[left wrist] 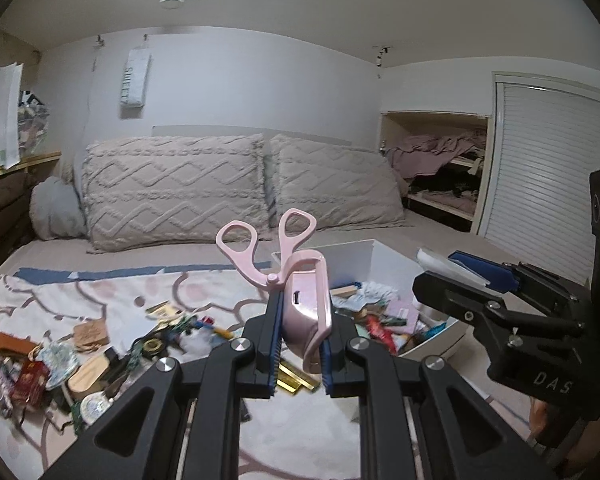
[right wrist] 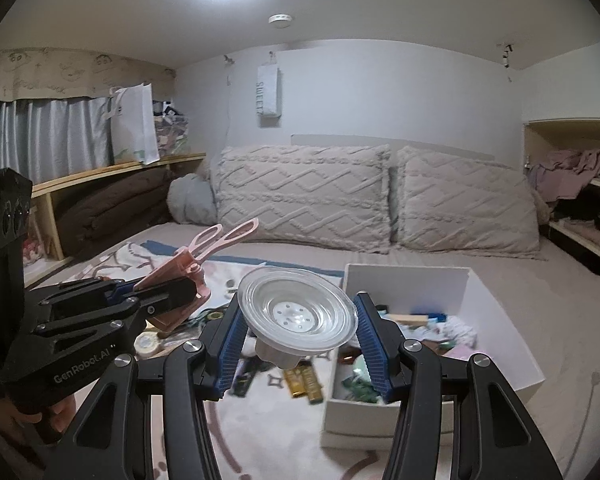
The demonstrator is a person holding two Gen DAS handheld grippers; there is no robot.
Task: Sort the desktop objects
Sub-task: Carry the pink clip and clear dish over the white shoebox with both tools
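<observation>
Two grips at once: my left gripper (left wrist: 300,336) is clenched on a pink eyelash-curler-type tool (left wrist: 300,300), loop handles up and clear of the clutter, so it can go straight over the white box (right wrist: 512,360). My right gripper (right wrist: 298,344) grasps a clear suction cup (right wrist: 296,312) by its rim, dish facing the camera, just beside the box's near-left corner. I judge both are carried high to drop in without snagging. Loose items (left wrist: 80,364) lie on the patterned blanket (left wrist: 120,296). Readable text: "GenRobot.AI" and "DAS" on the gripper bodies, "SWEET" on the wall hanging (right wrist: 269,94).
</observation>
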